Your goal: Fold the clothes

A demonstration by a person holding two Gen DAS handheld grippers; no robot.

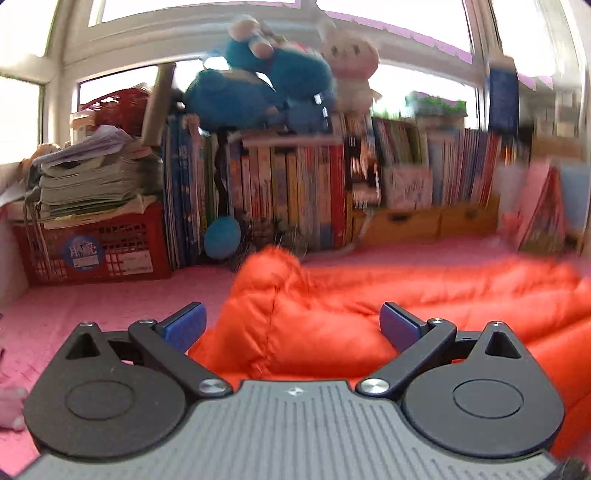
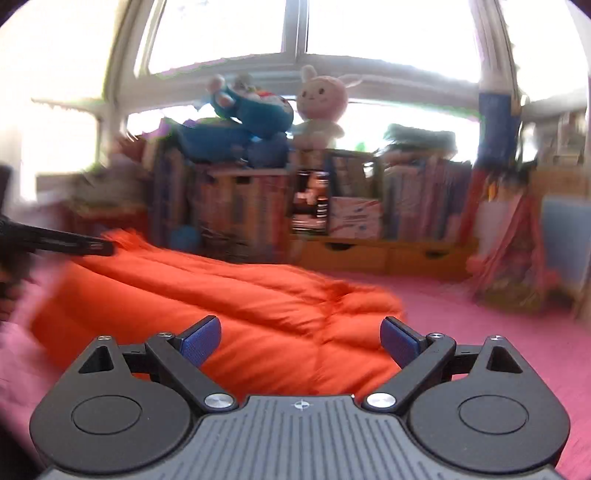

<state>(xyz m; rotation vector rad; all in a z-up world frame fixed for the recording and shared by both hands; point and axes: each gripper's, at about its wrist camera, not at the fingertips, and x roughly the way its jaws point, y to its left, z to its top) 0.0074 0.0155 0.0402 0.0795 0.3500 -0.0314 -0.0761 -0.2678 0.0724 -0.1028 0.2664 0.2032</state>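
Orange padded garment [image 2: 236, 302], lying flat on pink mat [image 2: 480, 332], long axis left-right across both views; left gripper [image 1: 293, 325] and right gripper [image 2: 301, 341] jaws spread, pinching nothing.

The left wrist camera sits just behind the left gripper [image 1: 291, 325] and looks forward along its two fingers, slightly downward, low over the pink mat [image 1: 110, 295]. The orange jacket [image 1: 332, 314] lies close beneath it; the bookshelf [image 1: 295, 184] fills the far side.

The right wrist camera sits just behind the right gripper [image 2: 299, 341], facing the same way at a similar low height, with the jacket [image 2: 240, 295] close in front.

Both views share the jacket, the mat, the bookshelf, the blue plush toy [image 1: 258, 81], the pink rabbit [image 1: 351, 62] and the window [image 2: 295, 29]. The right view also shows the left gripper at its left edge. Both views are partly blurred.
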